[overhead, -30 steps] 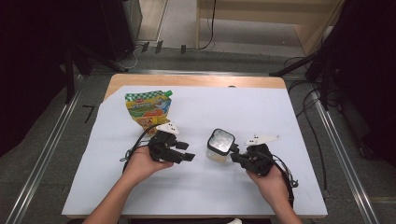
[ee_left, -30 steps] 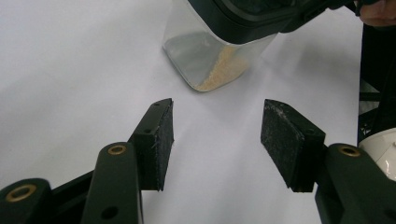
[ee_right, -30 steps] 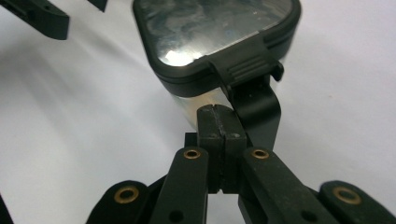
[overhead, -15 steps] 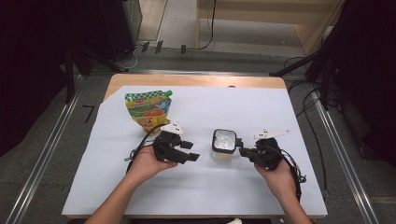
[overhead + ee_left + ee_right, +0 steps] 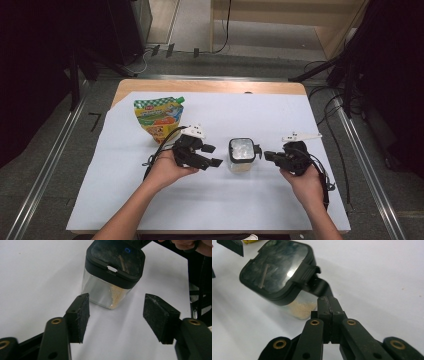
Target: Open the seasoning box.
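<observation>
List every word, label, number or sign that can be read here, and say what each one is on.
No text can be read in any view.
Pouch: a red brand patch and colourful print, too small and blurred to read.
Container lid: a small blue ring mark, a sign and not a word.
Container: no label shows on its clear wall.
</observation>
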`<act>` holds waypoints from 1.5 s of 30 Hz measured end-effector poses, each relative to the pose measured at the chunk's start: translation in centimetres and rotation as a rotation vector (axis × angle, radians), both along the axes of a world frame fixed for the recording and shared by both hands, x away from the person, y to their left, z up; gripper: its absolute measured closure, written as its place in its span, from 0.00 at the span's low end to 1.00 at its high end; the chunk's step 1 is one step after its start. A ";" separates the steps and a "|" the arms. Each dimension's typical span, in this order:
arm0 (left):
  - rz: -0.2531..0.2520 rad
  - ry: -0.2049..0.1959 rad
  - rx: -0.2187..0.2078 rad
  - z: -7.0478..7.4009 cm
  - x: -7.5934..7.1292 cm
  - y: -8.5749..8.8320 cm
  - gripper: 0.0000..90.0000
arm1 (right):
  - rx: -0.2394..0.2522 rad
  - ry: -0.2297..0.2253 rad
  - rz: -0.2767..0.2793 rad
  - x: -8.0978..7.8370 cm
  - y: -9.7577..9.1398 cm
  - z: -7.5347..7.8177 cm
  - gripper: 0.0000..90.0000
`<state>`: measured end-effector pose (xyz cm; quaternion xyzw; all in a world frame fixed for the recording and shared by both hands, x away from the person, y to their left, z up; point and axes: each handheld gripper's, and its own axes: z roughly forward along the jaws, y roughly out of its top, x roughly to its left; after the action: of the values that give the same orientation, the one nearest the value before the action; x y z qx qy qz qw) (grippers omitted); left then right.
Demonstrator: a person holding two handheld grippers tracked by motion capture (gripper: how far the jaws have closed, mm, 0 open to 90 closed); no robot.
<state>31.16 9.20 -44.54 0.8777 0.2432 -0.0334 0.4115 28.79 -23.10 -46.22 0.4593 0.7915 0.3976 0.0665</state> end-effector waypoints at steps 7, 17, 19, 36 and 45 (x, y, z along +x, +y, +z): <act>-0.071 0.041 0.010 -0.4 0.8 -2.0 0.29 | 0.008 0.013 0.000 0.7 0.1 -0.3 1.00; -0.082 0.018 0.021 -0.9 1.5 -3.5 0.21 | -0.001 0.020 0.005 0.9 0.5 -0.6 1.00; -0.076 0.020 0.020 -1.1 1.6 -3.8 0.21 | 0.000 0.019 0.003 1.0 0.5 -0.6 1.00; -0.074 -0.060 0.065 -2.3 2.3 -5.4 0.16 | 0.004 0.030 -0.004 1.6 0.5 -0.7 1.00; -0.104 -0.136 0.106 -2.3 2.1 -6.2 0.16 | 0.006 0.023 -0.006 1.5 0.5 -0.8 1.00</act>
<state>33.27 3.04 -46.86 0.9099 0.1703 0.0177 0.3780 30.30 -22.57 -47.01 0.4665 0.7897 0.3943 0.0571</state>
